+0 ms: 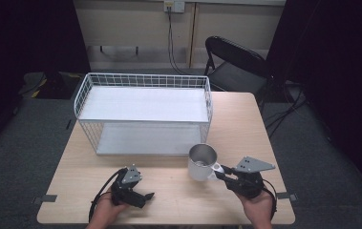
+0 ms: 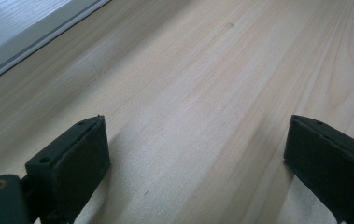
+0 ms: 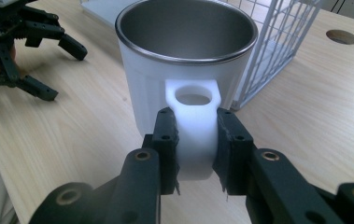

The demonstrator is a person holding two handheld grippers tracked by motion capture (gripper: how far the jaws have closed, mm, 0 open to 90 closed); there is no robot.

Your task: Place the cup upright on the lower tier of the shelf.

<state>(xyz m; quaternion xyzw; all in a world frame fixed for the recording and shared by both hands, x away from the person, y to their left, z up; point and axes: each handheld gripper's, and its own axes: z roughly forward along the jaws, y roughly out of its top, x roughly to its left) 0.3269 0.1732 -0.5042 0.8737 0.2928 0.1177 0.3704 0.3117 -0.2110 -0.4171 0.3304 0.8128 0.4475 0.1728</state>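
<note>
My right hand-held gripper (image 3: 195,154) is clamped on the white handle (image 3: 193,121) of the steel-lined mug (image 1: 202,161). The mug stands upright near the counter's (image 1: 245,124) right front, just before the white wire shelf rack (image 1: 143,112). My left hand-held gripper (image 1: 145,195) sits low over bare counter at the front left, jaws spread wide with nothing between them, well apart from the mug.
</note>
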